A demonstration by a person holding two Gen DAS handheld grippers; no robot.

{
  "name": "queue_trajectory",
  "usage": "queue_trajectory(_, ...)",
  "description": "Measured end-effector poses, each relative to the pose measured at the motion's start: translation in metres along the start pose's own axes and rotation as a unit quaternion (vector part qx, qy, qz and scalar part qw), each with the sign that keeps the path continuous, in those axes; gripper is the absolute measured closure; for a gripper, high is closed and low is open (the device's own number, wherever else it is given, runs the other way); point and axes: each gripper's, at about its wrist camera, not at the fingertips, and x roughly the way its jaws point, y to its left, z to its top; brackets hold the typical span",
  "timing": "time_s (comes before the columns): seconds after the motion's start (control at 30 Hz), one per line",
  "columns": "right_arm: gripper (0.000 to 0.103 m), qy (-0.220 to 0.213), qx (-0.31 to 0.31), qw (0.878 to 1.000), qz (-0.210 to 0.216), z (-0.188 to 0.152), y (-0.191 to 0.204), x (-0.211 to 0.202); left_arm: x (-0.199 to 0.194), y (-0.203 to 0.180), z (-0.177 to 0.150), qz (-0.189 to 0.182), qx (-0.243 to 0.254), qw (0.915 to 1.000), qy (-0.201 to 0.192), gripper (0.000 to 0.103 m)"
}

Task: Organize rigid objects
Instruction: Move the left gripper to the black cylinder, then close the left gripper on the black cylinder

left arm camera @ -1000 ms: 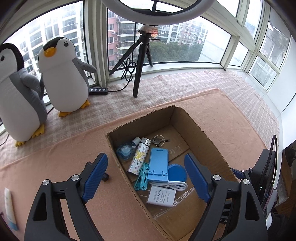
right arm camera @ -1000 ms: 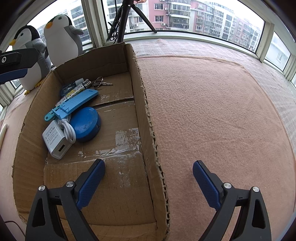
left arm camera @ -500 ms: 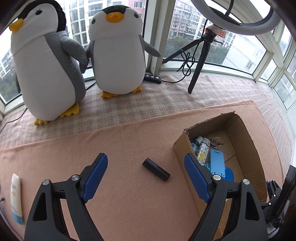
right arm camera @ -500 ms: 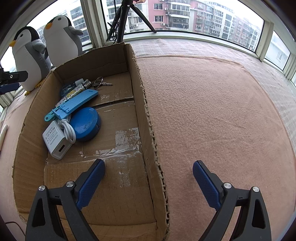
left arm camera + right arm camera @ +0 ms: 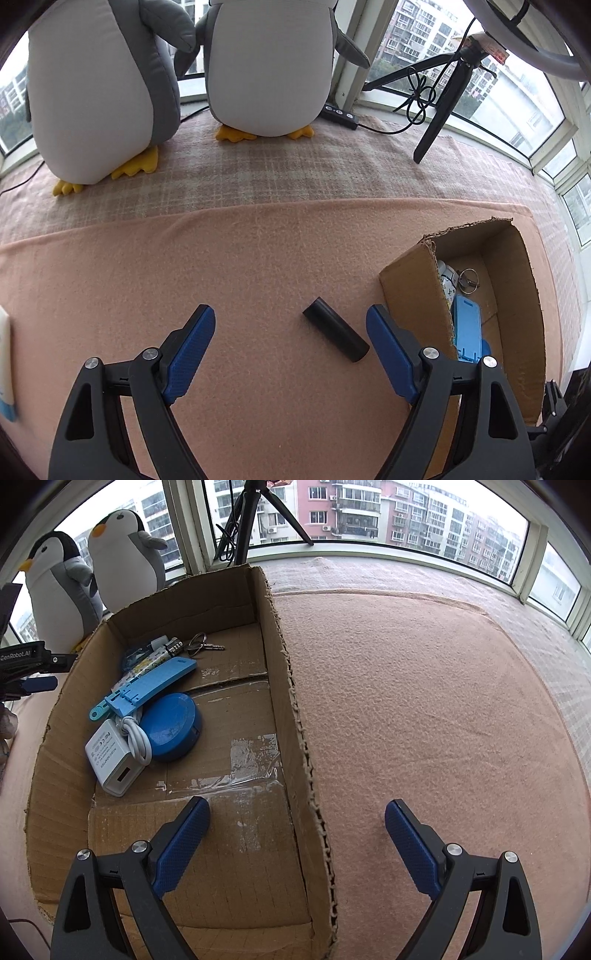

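- The left tool (image 5: 290, 332) is held wide, a black cylinder (image 5: 335, 335) lying between its fingers (untouched).
- The right tool (image 5: 297, 821) is spread wide astride the cardboard box (image 5: 291, 716) wall.

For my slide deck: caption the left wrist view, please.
Open left hand-held gripper above a black cylinder on pink fleece, beside the cardboard box.

A pink blanket (image 5: 258, 266) covers the surface, over a checked cloth (image 5: 258, 177). On the blanket lie a black cylinder (image 5: 335, 334) and, beside it, a cardboard box (image 5: 413, 288). Two penguins (image 5: 266, 70) and a tripod (image 5: 439, 110) stand on the cloth.
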Motion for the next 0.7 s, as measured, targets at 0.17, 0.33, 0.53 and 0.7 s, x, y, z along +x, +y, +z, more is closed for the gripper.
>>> queue_trajectory(0.17,0.009,0.000,0.003,1.000,0.000,0.001,0.001,0.002,0.007,-0.001,0.000,0.010,-0.004,0.9999,0.004,0.020)
queue_trajectory(0.33,0.009,0.000,0.003,1.000,0.000,0.001,0.001,0.002,0.016,-0.002,-0.005,0.011,0.004,0.9998,0.015,0.022)
queue_trajectory(0.53,0.009,0.000,0.001,1.000,0.000,0.001,0.000,0.002,0.023,-0.002,-0.009,0.007,0.006,0.9997,0.022,0.024)
queue_trajectory(0.7,0.009,0.000,0.002,1.000,0.001,0.001,0.000,0.002,0.026,-0.004,-0.013,0.010,0.022,0.9994,0.024,0.024)
